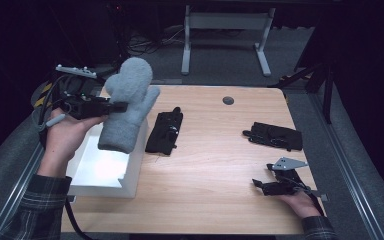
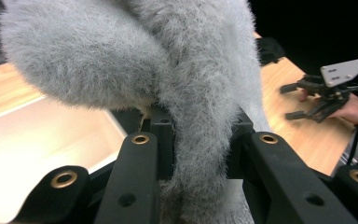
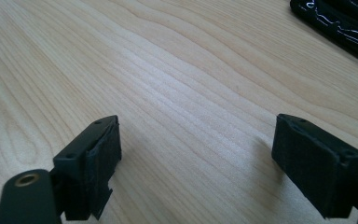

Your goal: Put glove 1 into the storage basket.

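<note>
Grey fuzzy mitten [image 1: 128, 102] pinched in left claw [image 1: 117, 106] above white box [image 1: 105, 172]

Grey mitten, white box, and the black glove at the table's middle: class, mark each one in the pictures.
grey mitten [image 1: 130, 107]: high view, on its fuzzy palm.
white box [image 1: 135, 160]: high view, on its right wall.
black glove [image 1: 164, 132]: high view, on its middle.

A pale wooden table [image 1: 215, 165] stands on grey carpet [image 1: 220, 57] in a dark room.
</note>
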{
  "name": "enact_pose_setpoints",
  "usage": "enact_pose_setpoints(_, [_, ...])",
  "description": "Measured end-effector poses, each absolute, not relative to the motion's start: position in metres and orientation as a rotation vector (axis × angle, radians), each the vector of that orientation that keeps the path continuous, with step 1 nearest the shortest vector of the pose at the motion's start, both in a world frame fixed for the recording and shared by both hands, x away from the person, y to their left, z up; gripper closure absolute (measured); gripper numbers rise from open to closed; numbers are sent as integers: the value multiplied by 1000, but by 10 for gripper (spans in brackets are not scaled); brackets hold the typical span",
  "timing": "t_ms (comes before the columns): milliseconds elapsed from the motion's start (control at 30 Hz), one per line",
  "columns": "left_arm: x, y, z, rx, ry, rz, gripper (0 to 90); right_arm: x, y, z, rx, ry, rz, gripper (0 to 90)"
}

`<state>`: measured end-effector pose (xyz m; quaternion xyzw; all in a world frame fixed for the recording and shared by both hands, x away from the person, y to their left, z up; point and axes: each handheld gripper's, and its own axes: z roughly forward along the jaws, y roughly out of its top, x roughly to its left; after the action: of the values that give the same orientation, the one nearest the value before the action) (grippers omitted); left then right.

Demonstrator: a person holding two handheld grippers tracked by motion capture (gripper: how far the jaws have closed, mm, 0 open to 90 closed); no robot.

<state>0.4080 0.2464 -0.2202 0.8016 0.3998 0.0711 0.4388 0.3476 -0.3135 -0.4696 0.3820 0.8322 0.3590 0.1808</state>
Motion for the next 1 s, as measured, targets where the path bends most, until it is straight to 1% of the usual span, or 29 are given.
enact_pose_setpoints(233, [412,279,-239,1944,1088,179,734,348,-313,-470,1080,2350,1014,161])
enact_pose_setpoints(433, [412,295,-259,1933,1153,155,734,348,-313,-470,1081,2350,1014,161])
enact_pose_setpoints(733, [417,302,-303,1946,1238,109,734,348,-314,-470,1084,2346,1014,161])
enact_pose_setpoints(1000, [430,298,-348,1984,1292,24,733,348,-314,-470,1085,2346,1013,161])
